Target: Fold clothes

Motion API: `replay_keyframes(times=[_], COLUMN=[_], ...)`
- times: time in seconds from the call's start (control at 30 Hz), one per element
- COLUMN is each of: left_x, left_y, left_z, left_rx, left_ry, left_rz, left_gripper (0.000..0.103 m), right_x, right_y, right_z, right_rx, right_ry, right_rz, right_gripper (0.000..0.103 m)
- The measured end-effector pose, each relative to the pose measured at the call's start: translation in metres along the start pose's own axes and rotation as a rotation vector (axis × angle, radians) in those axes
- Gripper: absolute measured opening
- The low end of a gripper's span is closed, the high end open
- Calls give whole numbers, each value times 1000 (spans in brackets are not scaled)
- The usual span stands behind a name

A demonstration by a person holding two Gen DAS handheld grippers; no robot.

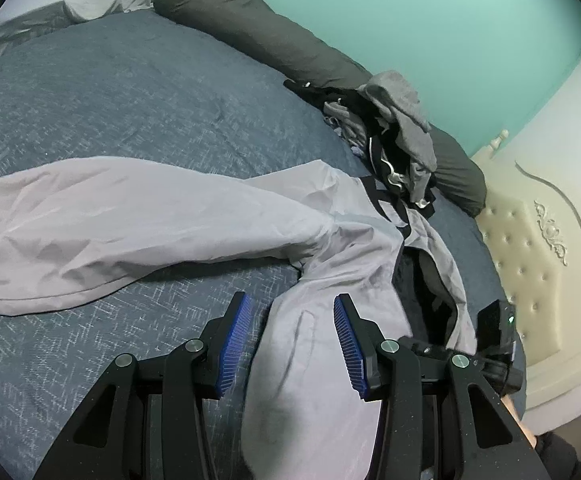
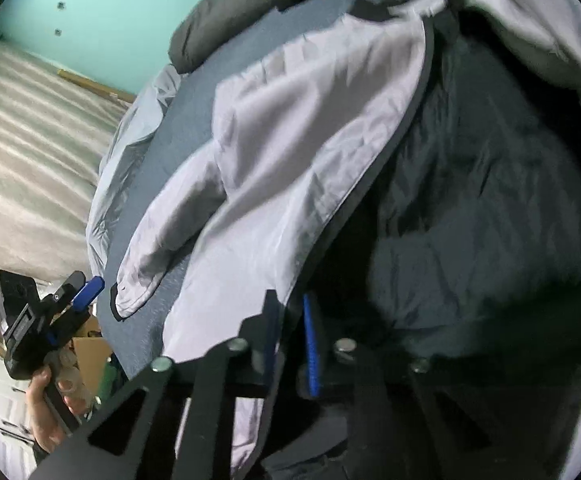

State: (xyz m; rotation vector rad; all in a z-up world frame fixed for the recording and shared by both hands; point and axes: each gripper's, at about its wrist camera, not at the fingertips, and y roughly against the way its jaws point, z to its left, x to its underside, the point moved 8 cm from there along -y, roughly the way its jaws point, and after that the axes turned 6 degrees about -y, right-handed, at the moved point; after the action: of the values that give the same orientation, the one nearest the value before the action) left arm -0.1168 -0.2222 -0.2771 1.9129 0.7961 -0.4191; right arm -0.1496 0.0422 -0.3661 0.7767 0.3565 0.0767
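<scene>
A pale grey jacket (image 1: 138, 216) sprawls across the blue bed (image 1: 90, 92), its dark lining hard to read through blur. The left gripper (image 1: 290, 334) stands half-wide, its pads clear of the cloth between them. The right gripper (image 2: 290, 344) is pinched narrow on the jacket's front edge. A clothes pile (image 1: 394, 136) sits behind, partly hidden.
</scene>
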Motion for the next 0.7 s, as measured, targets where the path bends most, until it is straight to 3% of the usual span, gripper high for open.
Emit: replay_keyframes(times=[0.17, 0.37, 0.5, 0.67, 0.7], left_x=[6, 31, 48, 72, 77], left_y=[6, -8, -23, -44, -48], left_z=[-9, -18, -31, -47, -49], left_rx=[21, 47, 94, 131, 133], left_ry=[-34, -58, -67, -91, -96], left_rz=[28, 120, 184, 278, 299], left_gripper=[47, 47, 47, 48, 52], right_x=[-20, -43, -36, -38, -38], right_y=[40, 62, 59, 74, 81], right_z=[-1, -62, -72, -64, -62], right_rx=[92, 298, 261, 271, 262], right_ry=[106, 89, 66, 96, 108], right_rz=[-25, -17, -4, -63, -73], right_gripper=[9, 9, 14, 25, 25])
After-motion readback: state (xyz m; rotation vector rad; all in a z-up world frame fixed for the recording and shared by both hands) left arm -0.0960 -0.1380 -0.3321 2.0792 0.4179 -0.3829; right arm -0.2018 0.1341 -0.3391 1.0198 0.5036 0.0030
